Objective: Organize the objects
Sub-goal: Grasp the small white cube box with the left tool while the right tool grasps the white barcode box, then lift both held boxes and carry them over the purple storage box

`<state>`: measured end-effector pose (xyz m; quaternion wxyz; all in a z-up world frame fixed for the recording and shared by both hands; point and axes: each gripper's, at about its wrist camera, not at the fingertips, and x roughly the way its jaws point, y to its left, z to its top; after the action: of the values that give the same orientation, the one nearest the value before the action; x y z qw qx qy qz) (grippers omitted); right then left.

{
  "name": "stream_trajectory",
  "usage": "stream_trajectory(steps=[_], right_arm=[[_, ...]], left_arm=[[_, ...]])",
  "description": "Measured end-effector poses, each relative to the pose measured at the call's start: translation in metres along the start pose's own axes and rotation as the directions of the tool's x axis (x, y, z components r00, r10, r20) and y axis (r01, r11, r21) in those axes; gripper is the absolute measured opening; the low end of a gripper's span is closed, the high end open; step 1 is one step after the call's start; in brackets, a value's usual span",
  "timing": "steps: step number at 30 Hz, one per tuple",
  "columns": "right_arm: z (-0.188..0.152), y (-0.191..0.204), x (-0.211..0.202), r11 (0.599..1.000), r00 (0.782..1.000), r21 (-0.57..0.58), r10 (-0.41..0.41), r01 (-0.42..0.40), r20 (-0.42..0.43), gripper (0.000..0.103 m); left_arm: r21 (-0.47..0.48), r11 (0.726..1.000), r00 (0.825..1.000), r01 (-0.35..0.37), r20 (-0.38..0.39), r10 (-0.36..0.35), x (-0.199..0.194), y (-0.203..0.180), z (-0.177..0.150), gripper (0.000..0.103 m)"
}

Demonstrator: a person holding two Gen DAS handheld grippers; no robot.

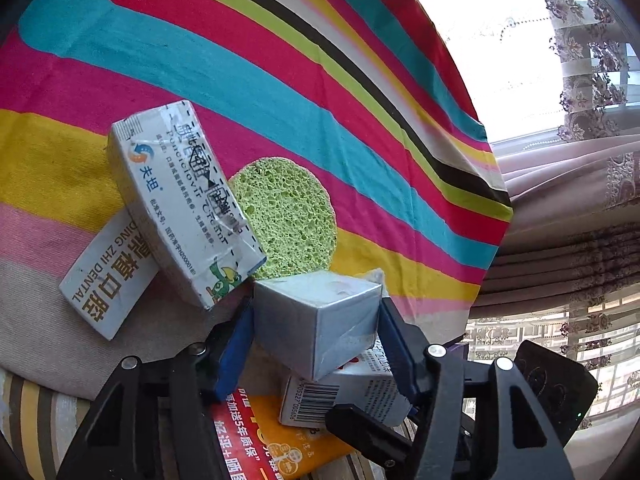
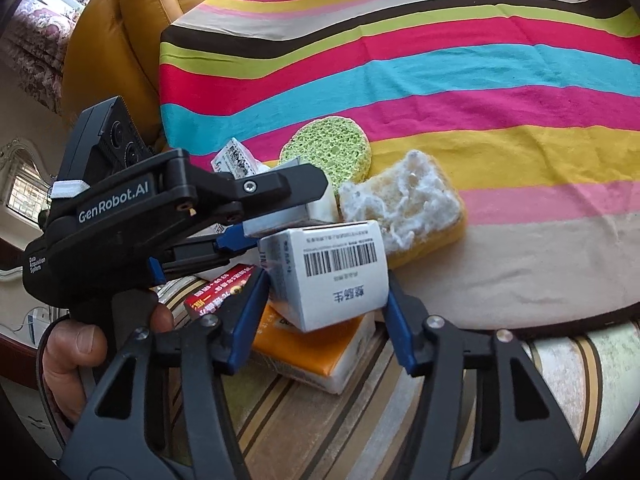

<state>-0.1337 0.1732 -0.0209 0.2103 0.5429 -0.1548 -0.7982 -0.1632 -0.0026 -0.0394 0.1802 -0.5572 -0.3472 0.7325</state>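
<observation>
Pinching from both sides, a grey box (image 1: pixel 316 328) is held in the left tongs (image 1: pixel 316 336), their blue pads touching it. Just past these tongs a green sponge (image 1: pixel 284 220) is seen on the striped cloth (image 1: pixel 240 60). A white barcode box (image 2: pixel 332 276) is squeezed between the right tongs (image 2: pixel 324 320), above an orange packet (image 2: pixel 316 352). Beyond them a yellow sponge (image 2: pixel 416 208) is seen.

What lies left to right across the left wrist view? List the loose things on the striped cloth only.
Dental card → long white medicine box → round green sponge.
</observation>
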Motion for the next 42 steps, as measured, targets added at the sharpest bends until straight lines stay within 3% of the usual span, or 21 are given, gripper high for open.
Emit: stream_trajectory(steps=[11,15,22,34,42], right_arm=[[-0.011,0.001,-0.015,1.0,0.999,-0.025,-0.013,0.014,0.041,0.056],[-0.014,0.003,-0.021,0.998,0.997,-0.039,-0.037,0.039,0.062,0.048],[-0.019,0.003,-0.028,0.997,0.995,-0.056,-0.045,0.05,0.083,0.048],[-0.028,-0.005,-0.049,0.997,0.991,-0.056,-0.04,0.048,0.13,0.048],[-0.042,-0.014,-0.058,0.998,0.994,-0.049,-0.039,0.044,0.098,0.048]], left_arm=[[0.052,0.999,0.996,0.015,0.089,-0.02,-0.014,-0.006,-0.013,0.061],[0.069,0.997,0.99,0.034,0.132,-0.042,-0.021,-0.006,-0.017,0.061],[0.097,0.994,0.984,0.041,0.17,-0.057,-0.027,-0.007,-0.023,0.061],[0.149,0.989,0.97,0.0,0.24,-0.036,-0.035,-0.014,-0.036,0.061],[0.166,0.986,0.97,-0.024,0.243,-0.017,-0.034,-0.015,-0.041,0.061]])
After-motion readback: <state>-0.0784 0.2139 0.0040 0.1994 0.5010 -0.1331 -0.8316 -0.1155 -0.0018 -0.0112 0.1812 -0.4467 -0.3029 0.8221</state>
